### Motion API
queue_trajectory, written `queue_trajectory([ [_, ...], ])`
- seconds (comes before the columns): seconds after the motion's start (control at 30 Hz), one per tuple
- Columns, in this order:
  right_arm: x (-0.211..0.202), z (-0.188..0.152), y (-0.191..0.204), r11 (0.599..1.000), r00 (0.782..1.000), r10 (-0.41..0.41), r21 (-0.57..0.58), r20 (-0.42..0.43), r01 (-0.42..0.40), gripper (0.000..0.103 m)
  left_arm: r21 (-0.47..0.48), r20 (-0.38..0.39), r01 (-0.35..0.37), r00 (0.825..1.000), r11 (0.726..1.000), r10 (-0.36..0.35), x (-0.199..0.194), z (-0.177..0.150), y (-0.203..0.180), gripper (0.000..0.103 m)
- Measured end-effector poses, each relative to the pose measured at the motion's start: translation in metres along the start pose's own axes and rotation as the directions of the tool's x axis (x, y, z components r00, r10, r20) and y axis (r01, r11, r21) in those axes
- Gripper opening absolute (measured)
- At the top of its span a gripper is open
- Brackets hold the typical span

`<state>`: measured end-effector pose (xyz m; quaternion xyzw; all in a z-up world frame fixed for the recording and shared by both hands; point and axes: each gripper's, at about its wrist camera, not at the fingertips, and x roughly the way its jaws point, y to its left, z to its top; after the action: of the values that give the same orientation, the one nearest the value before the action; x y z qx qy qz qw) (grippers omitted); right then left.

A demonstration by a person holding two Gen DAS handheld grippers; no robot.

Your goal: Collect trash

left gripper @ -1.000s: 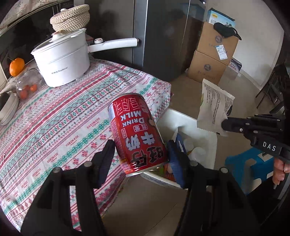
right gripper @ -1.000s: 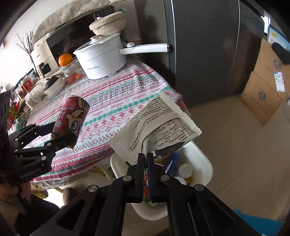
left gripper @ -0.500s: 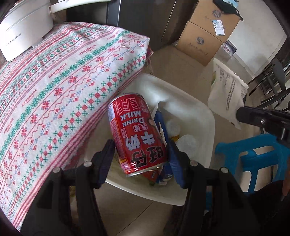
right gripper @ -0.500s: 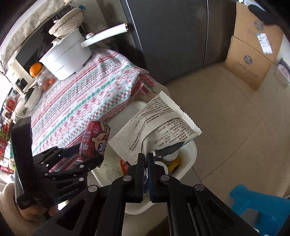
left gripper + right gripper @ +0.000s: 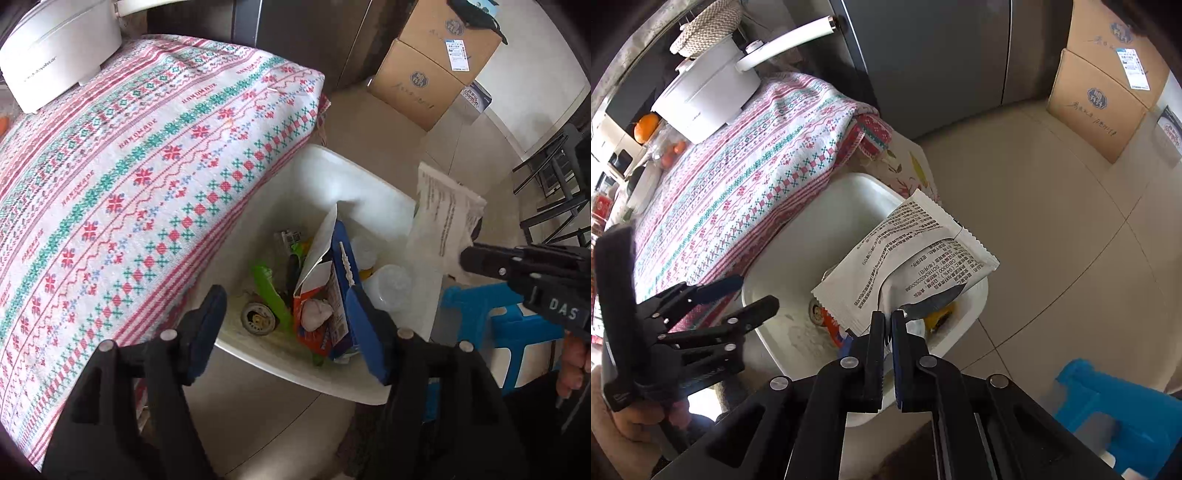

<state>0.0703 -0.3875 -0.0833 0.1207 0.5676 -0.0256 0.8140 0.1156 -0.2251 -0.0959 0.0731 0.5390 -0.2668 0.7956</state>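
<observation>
**Me:** One wrapper left. My right gripper [image 5: 888, 321] is pinched tight on the white snack packet [image 5: 905, 258], hovering over the white bin's [image 5: 369, 391] right rim. It might flutter outside onto the floor.

**Reply:** And the left?

**Me:** My left gripper [image 5: 284, 328] gapes wide, empty, angled down over the bin's near edge.

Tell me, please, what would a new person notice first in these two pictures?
Probably the white snack packet, pinched by its lower edge in the shut right gripper and hanging over the white trash bin. Next comes the open, empty left gripper above the bin, which already holds a can, cartons and wrappers. The bright patterned tablecloth fills the left side, right beside the bin.
</observation>
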Motion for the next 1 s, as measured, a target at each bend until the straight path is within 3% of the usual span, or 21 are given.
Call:
queue_trajectory([
  [0.2,0.025,0.006,0.015,1.0,0.997,0.006,-0.024,-0.072,-0.008,0.005,-0.031,0.062,-0.041,0.997,0.999,0.042,-0.037,-0.009,0.029,0.081],
  [0.4,0.052,0.009,0.028,0.999,0.989,-0.013,-0.045,-0.15,0.007,0.005,-0.086,0.067,-0.06,0.996,0.995,0.066,-0.053,-0.022,0.064,0.082],
  [0.6,0.059,0.014,0.038,0.999,0.988,-0.001,-0.035,-0.152,-0.004,0.008,-0.101,0.067,-0.084,0.994,0.991,0.091,-0.059,-0.028,0.079,0.083],
  [0.73,0.048,0.02,0.034,1.0,0.993,0.012,0.015,-0.119,-0.011,0.04,-0.103,0.081,-0.108,0.99,0.989,0.117,-0.068,-0.032,0.081,0.087],
  [1.0,-0.017,0.002,0.05,1.0,0.998,0.016,-0.015,0.055,-0.015,0.068,-0.146,0.139,-0.152,0.975,0.978,0.172,-0.097,-0.043,0.07,0.101],
])
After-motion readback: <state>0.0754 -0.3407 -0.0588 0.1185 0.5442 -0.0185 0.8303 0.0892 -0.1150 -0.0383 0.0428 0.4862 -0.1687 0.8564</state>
